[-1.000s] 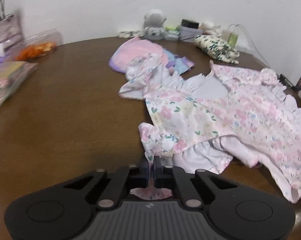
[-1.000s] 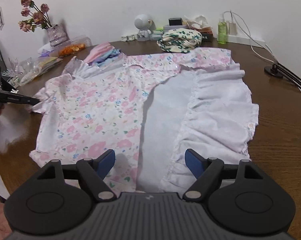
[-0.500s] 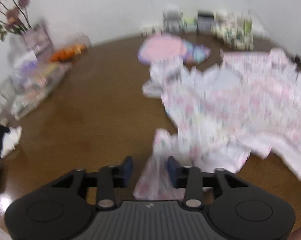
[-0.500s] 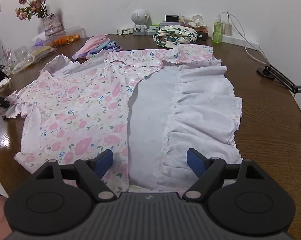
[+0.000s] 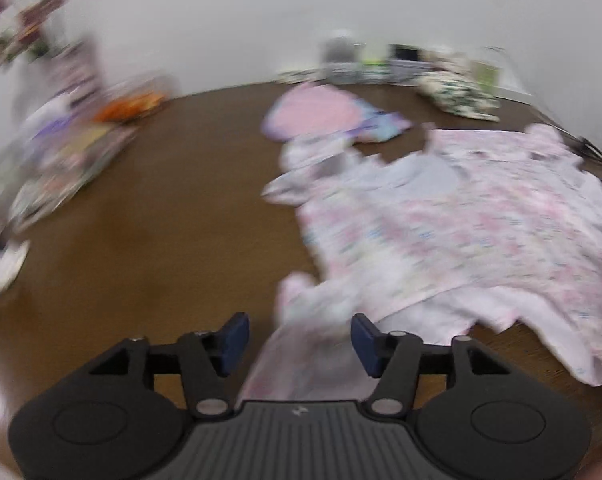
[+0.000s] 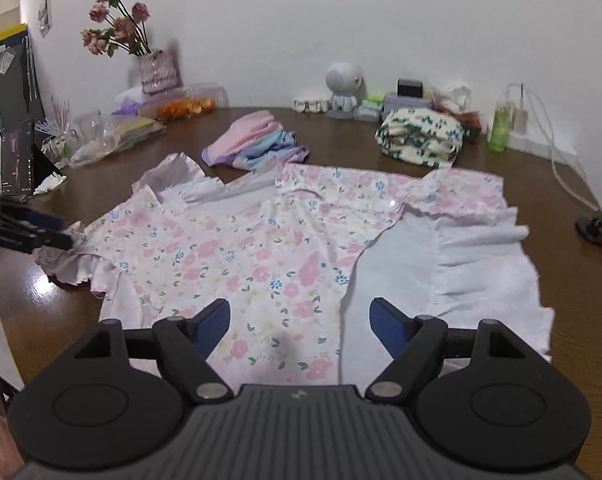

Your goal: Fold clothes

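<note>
A pink floral dress (image 6: 261,248) with a white ruffled lining lies spread flat on the brown table (image 6: 561,320); it also shows, blurred, in the left wrist view (image 5: 461,240). My left gripper (image 5: 299,338) is open, with a ruffled sleeve (image 5: 313,312) of the dress lying loose between its fingers. In the right wrist view the left gripper (image 6: 57,230) sits at that sleeve on the left. My right gripper (image 6: 301,320) is open and empty, hovering over the dress's near hem.
A folded pink and blue pile (image 6: 257,140) and a folded green-patterned cloth (image 6: 421,138) lie behind the dress. A flower vase (image 6: 157,72), plastic bags (image 6: 117,136), a small robot figure (image 6: 343,88), a green bottle (image 6: 501,124) and cables (image 6: 597,226) line the edges.
My left gripper has opened and let go of the sleeve, and pulled back a little. The dress now lies flatter. My right gripper stays open and has lifted back slightly.
</note>
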{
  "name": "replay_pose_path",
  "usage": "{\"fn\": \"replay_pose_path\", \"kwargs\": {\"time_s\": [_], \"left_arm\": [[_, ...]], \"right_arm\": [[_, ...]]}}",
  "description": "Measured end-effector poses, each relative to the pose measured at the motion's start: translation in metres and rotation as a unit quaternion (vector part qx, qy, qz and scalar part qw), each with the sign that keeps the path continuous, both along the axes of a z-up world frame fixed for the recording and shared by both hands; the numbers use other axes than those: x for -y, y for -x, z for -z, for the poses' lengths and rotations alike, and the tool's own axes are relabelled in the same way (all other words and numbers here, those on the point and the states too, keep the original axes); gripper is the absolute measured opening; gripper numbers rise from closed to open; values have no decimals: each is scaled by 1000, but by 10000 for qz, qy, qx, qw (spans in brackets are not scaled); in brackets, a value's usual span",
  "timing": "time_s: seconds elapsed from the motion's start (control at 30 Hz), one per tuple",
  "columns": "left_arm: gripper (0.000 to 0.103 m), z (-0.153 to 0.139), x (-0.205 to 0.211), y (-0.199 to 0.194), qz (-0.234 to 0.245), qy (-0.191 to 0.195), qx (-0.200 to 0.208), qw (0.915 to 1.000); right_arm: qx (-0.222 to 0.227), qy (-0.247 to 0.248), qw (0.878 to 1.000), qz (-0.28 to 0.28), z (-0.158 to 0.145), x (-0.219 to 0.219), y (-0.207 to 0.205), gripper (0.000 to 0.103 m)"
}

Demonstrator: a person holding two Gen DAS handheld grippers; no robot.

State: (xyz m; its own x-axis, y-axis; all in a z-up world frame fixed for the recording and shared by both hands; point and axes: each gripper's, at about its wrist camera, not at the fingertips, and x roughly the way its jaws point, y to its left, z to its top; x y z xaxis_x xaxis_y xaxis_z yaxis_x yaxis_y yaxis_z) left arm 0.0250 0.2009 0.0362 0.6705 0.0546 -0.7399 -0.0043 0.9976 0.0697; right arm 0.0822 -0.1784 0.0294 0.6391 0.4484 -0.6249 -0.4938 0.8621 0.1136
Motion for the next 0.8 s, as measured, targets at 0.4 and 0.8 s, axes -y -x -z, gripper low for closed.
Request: {"fn": "replay_pose_path", "kwargs": {"time_s": [0.4, 0.8], "left_arm": [[33, 15, -2, 3, -470, 265, -146, 9984], [10, -3, 57, 0, 528, -2560, 94, 9652]], "right_arm": [[-164, -163, 9997, -32, 14, -16, -1, 79], [-180, 191, 9994, 225, 38, -14, 4, 79]]}}
